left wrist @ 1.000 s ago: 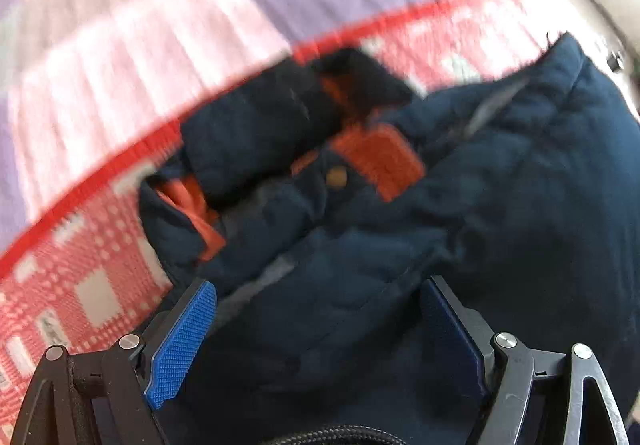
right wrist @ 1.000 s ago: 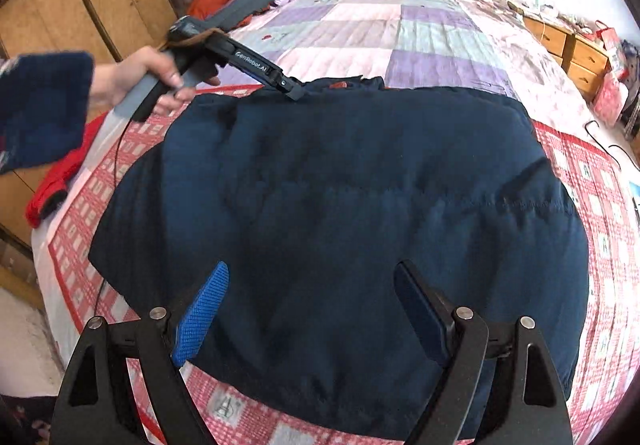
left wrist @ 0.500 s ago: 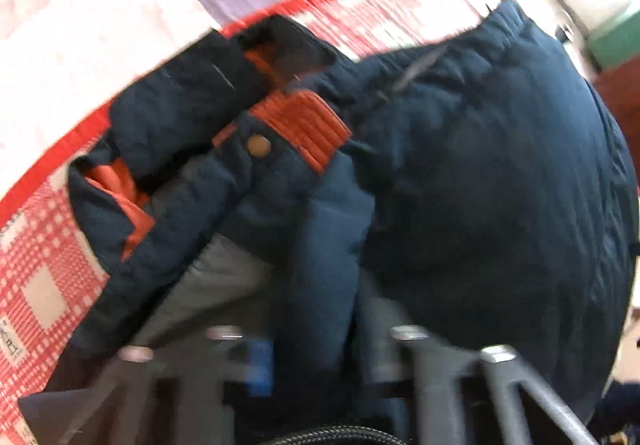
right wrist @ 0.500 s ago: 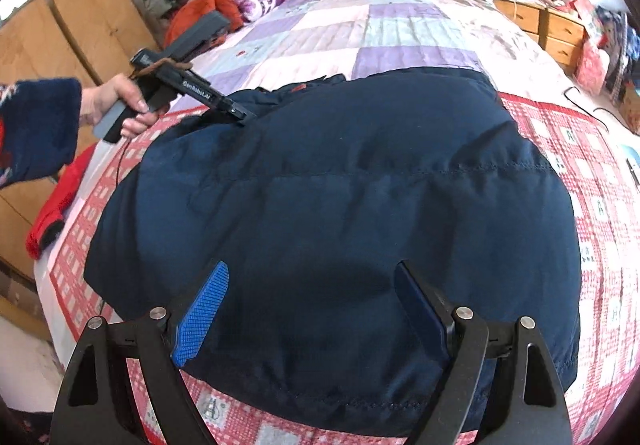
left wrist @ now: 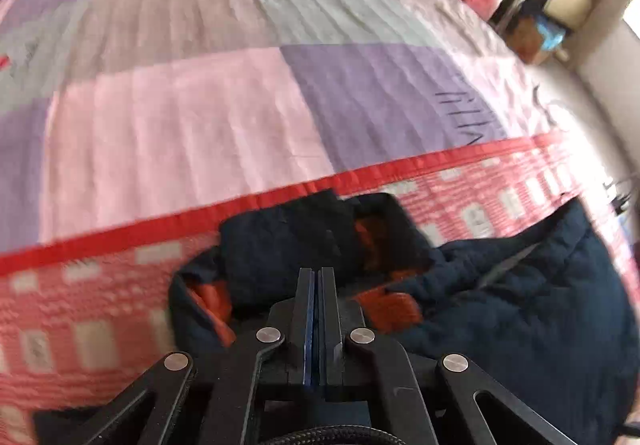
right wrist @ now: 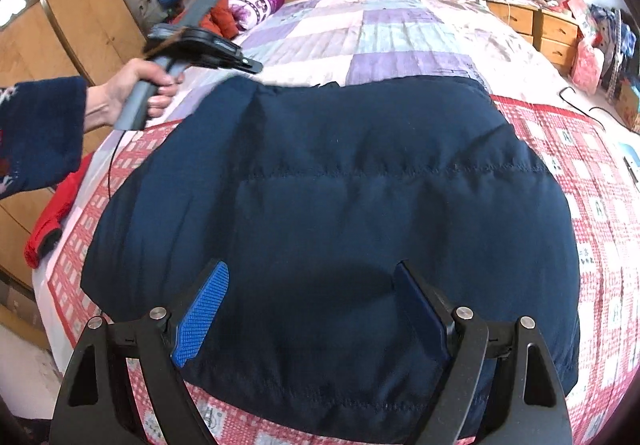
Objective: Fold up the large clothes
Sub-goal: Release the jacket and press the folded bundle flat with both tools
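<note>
Bed (right wrist: 420, 33): L gripper (left wrist: 318, 273) jaws now together (empty), lifted off jacket (right wrist: 340, 205); R gripper (right wrist: 312, 309) jaws apart, unchanged.

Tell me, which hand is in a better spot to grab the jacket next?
Probably the right. The right gripper is open and sits just over the near edge of the jacket. The left gripper is shut with nothing seen between its pads, up by the collar.

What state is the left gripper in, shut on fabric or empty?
Shut and empty. The left gripper has its pads pressed flat together with no cloth between them; the navy jacket lies on the bed beyond its tips.
</note>
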